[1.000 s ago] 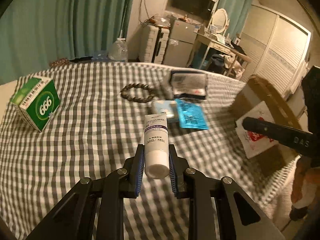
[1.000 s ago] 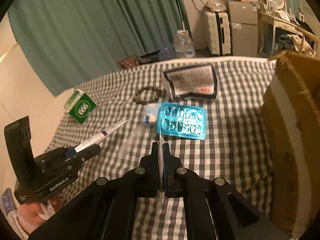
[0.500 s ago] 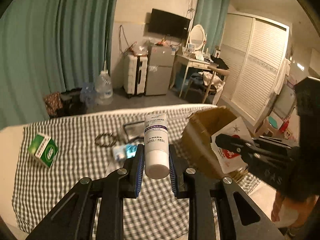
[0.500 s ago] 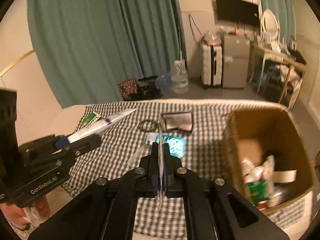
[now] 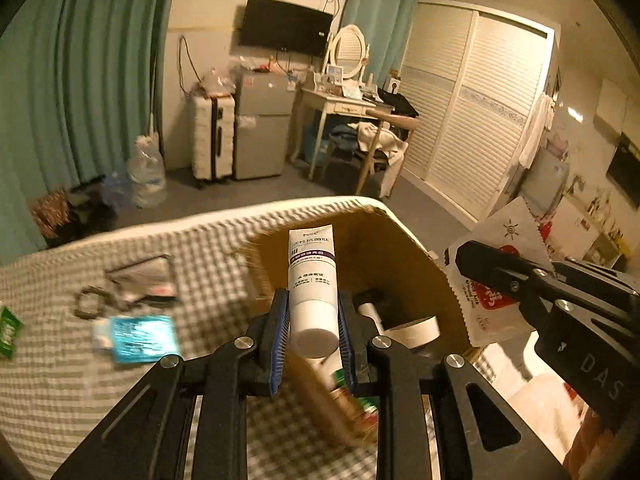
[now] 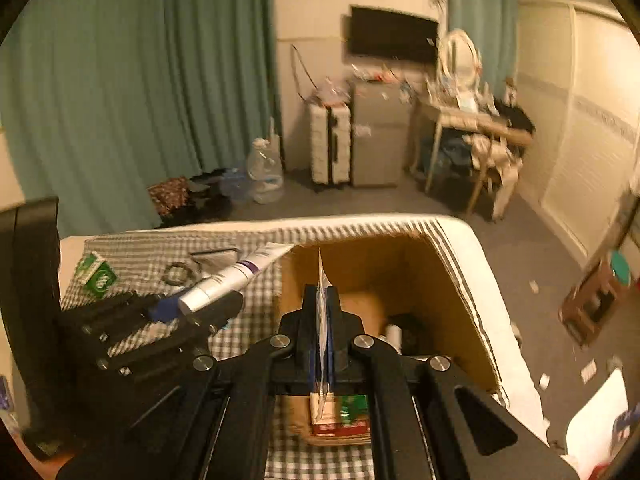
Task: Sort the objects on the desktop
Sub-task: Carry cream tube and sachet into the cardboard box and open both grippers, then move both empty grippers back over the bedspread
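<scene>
Right now my left gripper (image 5: 313, 332) is clamped on the white tube (image 5: 313, 280) near its cap end, nozzle-side toward me, tube sticking out fwd over the cardboard box (image 5: 400, 256); my right gripper (image 6: 319, 320) is pinched flat on a thin sachet (image 6: 320, 276), edge-on in that view, w/ most of the packet hanging free past the pads; from the left cam the same sachet (image 5: 496, 276) shows white w/ red print, off to the right of the box.

Risks, as I judge them: both loads sit above or near the box mouth, so letting go too early on the left could bounce the tube off the near wall and back onto the checked cloth (image 5: 80, 380); the grip is low on a smooth round body, so it may pivot or slide out before I mean it to; the sachet is light and floppy, prob. won't drop straight, could flutter past the rim or stick to a pad; the two grippers are close over one opening, so a clash is possible if both go in together; the box already holds a tape roll (image 5: 416, 330) and other bits, so things may land on top and tip out.

Left on the cloth: blue blister pack (image 5: 142, 338), bead bracelet (image 5: 90, 304), dark pouch (image 5: 144, 272), green box (image 6: 98, 274).
</scene>
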Available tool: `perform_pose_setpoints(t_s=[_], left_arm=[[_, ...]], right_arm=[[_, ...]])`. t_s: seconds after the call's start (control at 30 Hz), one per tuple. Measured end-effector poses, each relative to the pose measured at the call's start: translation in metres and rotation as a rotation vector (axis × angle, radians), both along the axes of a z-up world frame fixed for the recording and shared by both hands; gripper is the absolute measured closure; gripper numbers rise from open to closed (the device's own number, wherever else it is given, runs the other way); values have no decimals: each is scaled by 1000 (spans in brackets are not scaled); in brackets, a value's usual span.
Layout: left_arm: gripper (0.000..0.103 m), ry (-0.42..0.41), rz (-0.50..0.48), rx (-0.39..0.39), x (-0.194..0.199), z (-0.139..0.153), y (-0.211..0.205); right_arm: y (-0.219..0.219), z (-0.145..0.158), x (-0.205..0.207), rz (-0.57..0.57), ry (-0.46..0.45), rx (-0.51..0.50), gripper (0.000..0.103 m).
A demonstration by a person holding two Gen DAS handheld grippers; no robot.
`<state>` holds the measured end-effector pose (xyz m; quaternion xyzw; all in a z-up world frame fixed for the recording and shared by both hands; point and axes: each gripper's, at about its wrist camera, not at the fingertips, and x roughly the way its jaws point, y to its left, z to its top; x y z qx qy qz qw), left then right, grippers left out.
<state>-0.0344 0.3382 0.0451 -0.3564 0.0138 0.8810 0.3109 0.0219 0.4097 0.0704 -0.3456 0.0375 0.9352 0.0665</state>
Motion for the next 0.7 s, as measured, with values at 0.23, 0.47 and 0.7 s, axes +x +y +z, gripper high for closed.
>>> perform_pose_setpoints(t_s=[0.23, 0.47, 0.7], left_arm=[[68, -86, -88, -70, -14, -48, 33], [17, -94, -52, -28, -7, -36, 9], [7, 67, 34, -175, 24, -4, -65]], right_arm=[[60, -46, -34, -72, -109, -125, 100], [73, -54, -34, -129, -105, -247, 35], [38, -16, -2, -31, -13, -236, 35]])
